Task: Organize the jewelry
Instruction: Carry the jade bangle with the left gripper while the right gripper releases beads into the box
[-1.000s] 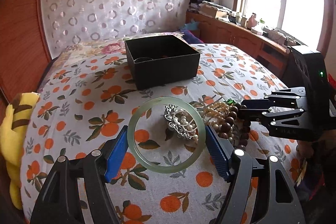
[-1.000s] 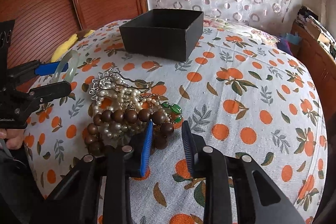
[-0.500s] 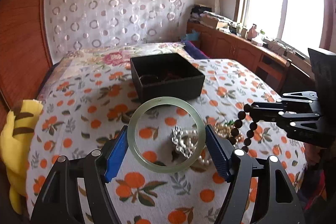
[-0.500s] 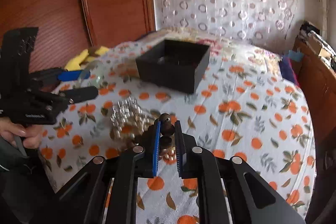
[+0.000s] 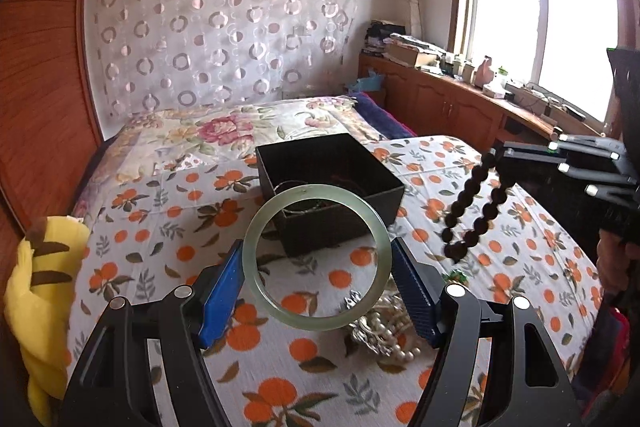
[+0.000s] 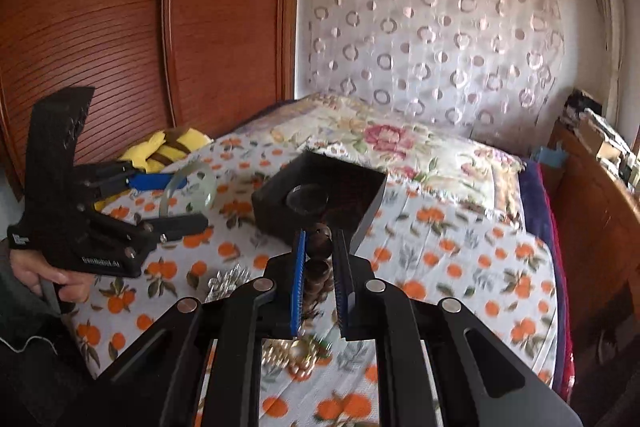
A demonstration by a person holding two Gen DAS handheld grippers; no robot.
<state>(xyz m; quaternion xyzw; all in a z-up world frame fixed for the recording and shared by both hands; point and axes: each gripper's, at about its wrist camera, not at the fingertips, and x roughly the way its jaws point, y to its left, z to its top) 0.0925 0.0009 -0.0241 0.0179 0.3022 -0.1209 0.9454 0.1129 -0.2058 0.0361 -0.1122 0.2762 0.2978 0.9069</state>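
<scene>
Jade bangle (image 5: pixel 317 257) sits clamped across its width in your left gripper (image 5: pixel 318 283), held up off the bed (image 5: pixel 160 227). Black box (image 5: pixel 332 187) lies straight ahead past the bangle, open, some pieces already inside. Pearls and a silver piece (image 5: pixel 380 323) lie on the bed just below your right finger. Your right gripper (image 6: pixel 319 281) is closed on the dark bead bracelet (image 5: pixel 472 211), which dangles off to the right of the left gripper, box (image 6: pixel 320 199) just beyond its tips.
</scene>
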